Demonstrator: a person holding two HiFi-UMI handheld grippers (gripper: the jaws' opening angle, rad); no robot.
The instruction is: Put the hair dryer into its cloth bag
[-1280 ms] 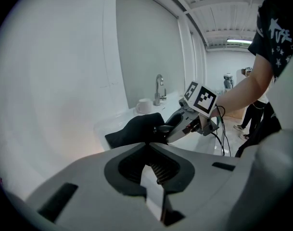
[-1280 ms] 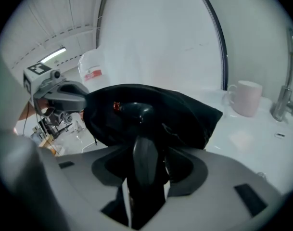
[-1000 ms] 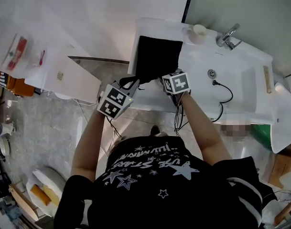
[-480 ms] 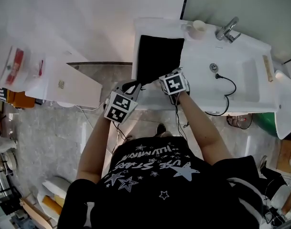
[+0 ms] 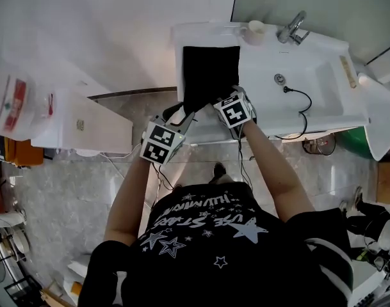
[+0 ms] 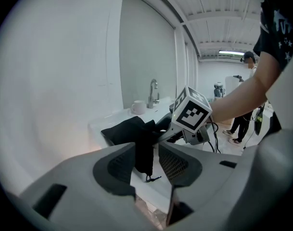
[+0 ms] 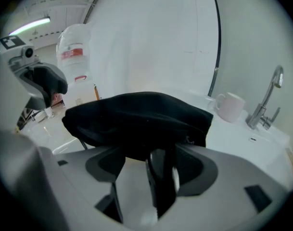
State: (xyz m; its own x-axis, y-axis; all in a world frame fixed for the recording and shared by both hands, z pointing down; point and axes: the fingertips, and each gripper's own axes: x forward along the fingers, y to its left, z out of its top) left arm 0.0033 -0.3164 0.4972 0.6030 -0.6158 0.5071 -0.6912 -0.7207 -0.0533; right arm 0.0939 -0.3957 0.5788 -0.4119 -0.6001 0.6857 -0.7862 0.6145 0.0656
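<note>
The black cloth bag (image 5: 211, 69) lies bulging on the white counter (image 5: 182, 37) left of the basin, and the hair dryer itself is hidden. My left gripper (image 5: 180, 115) is at the bag's near left corner. Its jaws are opening, and a hanging fold of the bag (image 6: 145, 150) with its drawstring sits between them, untouched by the pads. My right gripper (image 5: 221, 101) is at the near right edge, jaws opening. A narrow black part (image 7: 160, 186) pokes from under the bag (image 7: 136, 114) between the right gripper's (image 7: 158, 153) pads; I cannot tell what it is.
A black cord (image 5: 298, 104) runs over the sink basin (image 5: 323, 88) and off its front edge. A white mug (image 5: 253, 32) and a faucet (image 5: 291, 27) stand at the back. A clear plastic bag (image 5: 22, 101) sits on the left, and the floor lies below the counter.
My left gripper has edged in toward the bag's near corner. The right gripper stays at the bag's edge. The bag lies on the counter as before.
</note>
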